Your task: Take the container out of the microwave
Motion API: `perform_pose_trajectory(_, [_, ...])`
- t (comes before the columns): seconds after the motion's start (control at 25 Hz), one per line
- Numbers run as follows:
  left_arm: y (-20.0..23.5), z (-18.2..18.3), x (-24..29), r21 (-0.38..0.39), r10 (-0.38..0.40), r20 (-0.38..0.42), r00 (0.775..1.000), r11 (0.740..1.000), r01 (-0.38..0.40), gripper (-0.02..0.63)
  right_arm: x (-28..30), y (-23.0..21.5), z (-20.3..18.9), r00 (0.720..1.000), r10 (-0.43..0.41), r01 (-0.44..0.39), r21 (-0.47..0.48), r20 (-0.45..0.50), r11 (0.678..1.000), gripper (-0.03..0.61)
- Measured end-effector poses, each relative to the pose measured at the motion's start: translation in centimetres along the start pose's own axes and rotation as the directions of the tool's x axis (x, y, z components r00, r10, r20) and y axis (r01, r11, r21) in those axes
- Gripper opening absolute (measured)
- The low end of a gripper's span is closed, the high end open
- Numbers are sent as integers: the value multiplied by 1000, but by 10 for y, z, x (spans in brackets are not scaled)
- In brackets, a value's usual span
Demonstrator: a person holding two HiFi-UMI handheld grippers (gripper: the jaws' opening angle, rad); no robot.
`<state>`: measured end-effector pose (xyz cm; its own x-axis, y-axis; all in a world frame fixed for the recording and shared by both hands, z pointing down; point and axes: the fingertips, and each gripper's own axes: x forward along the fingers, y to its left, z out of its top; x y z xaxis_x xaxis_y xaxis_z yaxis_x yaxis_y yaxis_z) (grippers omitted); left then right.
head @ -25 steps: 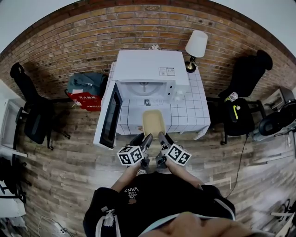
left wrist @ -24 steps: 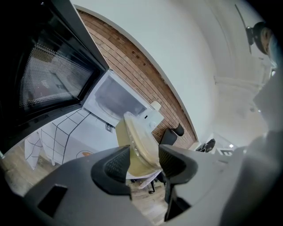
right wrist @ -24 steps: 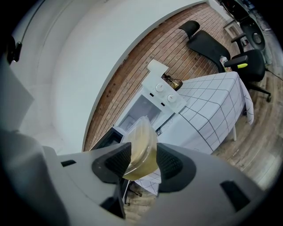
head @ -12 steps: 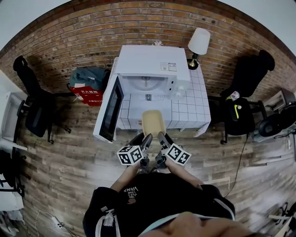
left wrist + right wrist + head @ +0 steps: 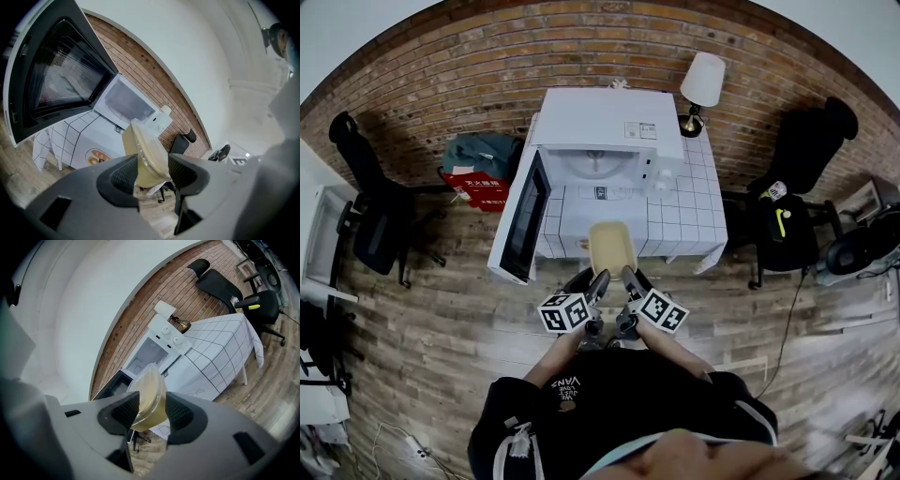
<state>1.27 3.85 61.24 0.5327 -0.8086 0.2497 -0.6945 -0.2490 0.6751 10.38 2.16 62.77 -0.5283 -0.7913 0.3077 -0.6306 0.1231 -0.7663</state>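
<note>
Two grippers share one load. The left gripper [image 5: 598,279] and the right gripper [image 5: 628,277] each clamp the near end of the container [image 5: 611,246], one at either near corner. In the head view the container lies at twelve o'clock from both, its long axis running twelve to six. It is clear of the microwave [image 5: 605,127] and over the front of the table [image 5: 698,230]. The open door [image 5: 523,225] stands at ten. Neither hand is nearer, so the coming move probably needs both travelling together and level.
</note>
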Motion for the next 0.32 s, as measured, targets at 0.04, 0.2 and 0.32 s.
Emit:
perform_pose_trajectory(0.04, [-1,0,0,0,0,0,1000,1000,0,209,0,0,0,1000,1,-1,0,0,1000,170])
perform_pose_trajectory(0.2, [-3,-2,0,0,-1,1,1000,1000,1,209,-2,-1,1,1000,4,-4,-1,1,1000,170])
perform_pose_trajectory(0.32, [-5,-4,0,-3,0,2,1000,1000,0,209,-5,-3,1,1000,3,-3,1,0,1000,170])
